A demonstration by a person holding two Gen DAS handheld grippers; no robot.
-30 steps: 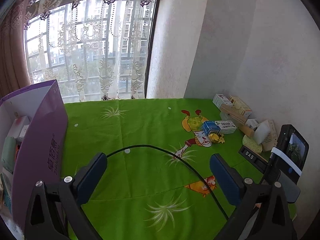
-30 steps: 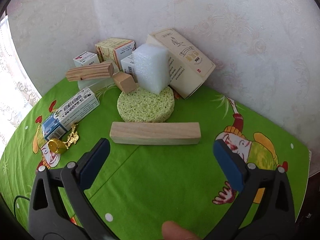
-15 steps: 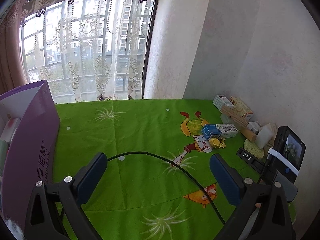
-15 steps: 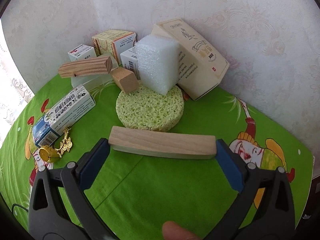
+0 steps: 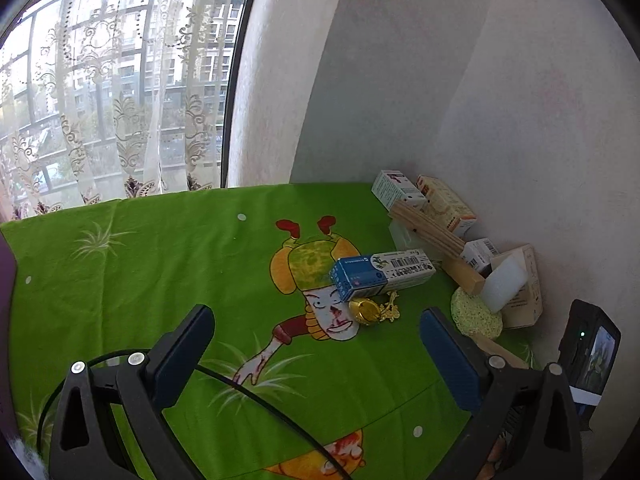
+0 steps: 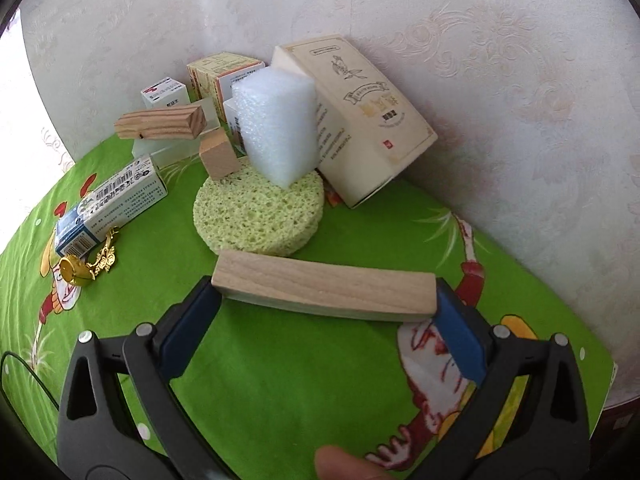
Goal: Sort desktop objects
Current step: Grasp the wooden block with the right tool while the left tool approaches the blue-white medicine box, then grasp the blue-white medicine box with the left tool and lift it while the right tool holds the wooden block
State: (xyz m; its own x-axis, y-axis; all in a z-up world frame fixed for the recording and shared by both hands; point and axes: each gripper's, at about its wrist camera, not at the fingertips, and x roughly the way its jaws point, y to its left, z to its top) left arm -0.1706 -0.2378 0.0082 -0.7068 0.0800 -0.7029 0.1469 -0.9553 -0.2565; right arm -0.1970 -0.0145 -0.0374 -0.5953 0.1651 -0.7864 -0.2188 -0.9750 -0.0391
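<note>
The right gripper (image 6: pixel 324 300) has come forward since a second ago and now clamps the long wooden block (image 6: pixel 324 289) end to end, at 6 o'clock of the round green sponge (image 6: pixel 258 216). The left gripper (image 5: pixel 316 350), spread wide over the green cloth (image 5: pixel 160 272), has swung right; the purple box has slipped from view.

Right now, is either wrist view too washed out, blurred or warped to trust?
Left wrist view: window is bright but not blown out, tablecloth evenly lit, edges bowed by fisheye. Right wrist view: far left edge is blown white, cream box slightly soft, wooden block between the right claw pads is sharp.
</note>
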